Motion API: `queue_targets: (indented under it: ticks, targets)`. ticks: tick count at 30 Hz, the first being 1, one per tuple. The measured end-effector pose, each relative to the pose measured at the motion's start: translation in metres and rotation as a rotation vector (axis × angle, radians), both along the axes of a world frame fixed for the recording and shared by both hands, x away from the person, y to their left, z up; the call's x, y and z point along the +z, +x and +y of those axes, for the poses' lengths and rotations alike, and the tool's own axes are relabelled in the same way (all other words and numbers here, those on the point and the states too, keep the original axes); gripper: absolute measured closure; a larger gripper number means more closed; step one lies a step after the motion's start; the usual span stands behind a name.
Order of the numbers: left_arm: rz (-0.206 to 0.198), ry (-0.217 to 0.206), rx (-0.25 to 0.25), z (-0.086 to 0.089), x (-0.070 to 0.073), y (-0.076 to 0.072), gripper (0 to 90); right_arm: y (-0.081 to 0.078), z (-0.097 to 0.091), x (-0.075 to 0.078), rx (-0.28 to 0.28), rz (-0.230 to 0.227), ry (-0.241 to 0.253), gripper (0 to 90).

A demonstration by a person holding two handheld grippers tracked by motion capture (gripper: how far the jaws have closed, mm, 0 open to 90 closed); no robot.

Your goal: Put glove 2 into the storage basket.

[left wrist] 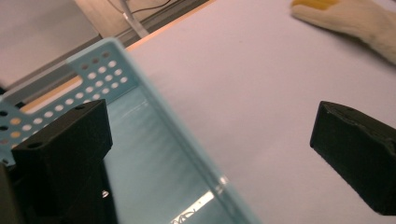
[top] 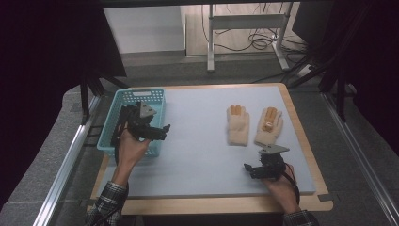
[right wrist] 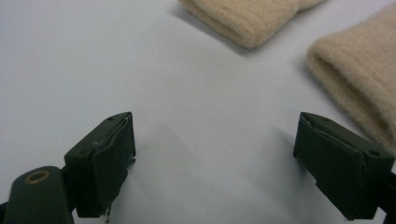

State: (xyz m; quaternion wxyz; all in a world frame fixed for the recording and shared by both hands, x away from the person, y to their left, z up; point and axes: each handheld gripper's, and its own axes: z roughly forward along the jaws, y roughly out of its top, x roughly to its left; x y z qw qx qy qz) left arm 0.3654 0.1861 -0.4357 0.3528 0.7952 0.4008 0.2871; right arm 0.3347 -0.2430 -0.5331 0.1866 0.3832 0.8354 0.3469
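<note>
Two cream knitted gloves lie side by side on the pale mat [top: 202,150], a left glove [top: 237,125] and a right glove [top: 269,125], both with orange patches. A teal perforated basket [top: 141,92] stands at the mat's left side. My left gripper [top: 160,132] hovers over the basket's right wall, open and holding nothing. In the left gripper view the gripper [left wrist: 210,154] straddles the basket wall [left wrist: 100,65], with a glove [left wrist: 355,21] far off. My right gripper [top: 250,170] rests low near the mat's front right, open and empty. In the right gripper view the gripper [right wrist: 215,158] faces both glove cuffs [right wrist: 247,16] [right wrist: 359,70].
The mat lies on a wooden tabletop [top: 211,205] with metal rails [top: 61,174] along both sides. A white desk frame [top: 244,28] and cables stand on the floor behind. Bare mat stretches between the basket and the gloves.
</note>
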Motion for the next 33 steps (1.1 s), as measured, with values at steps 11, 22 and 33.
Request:
queue_targets:
  ticks: [11, 22, 33]
  targets:
    - [0.006, 0.036, -0.154, -0.052, -0.016, -0.032, 0.0, 0.000, 0.000, 0.000, -0.002, -0.001, 0.000, 12.5]
    - [0.078, -0.031, -0.201, -0.070, -0.060, -0.048, 0.0, 0.000, 0.000, 0.000, -0.001, -0.001, -0.001, 12.5]
    - [0.153, -0.021, -0.133, -0.061, -0.105, -0.057, 0.0, 0.000, 0.000, 0.000, 0.001, -0.003, -0.006, 12.4]
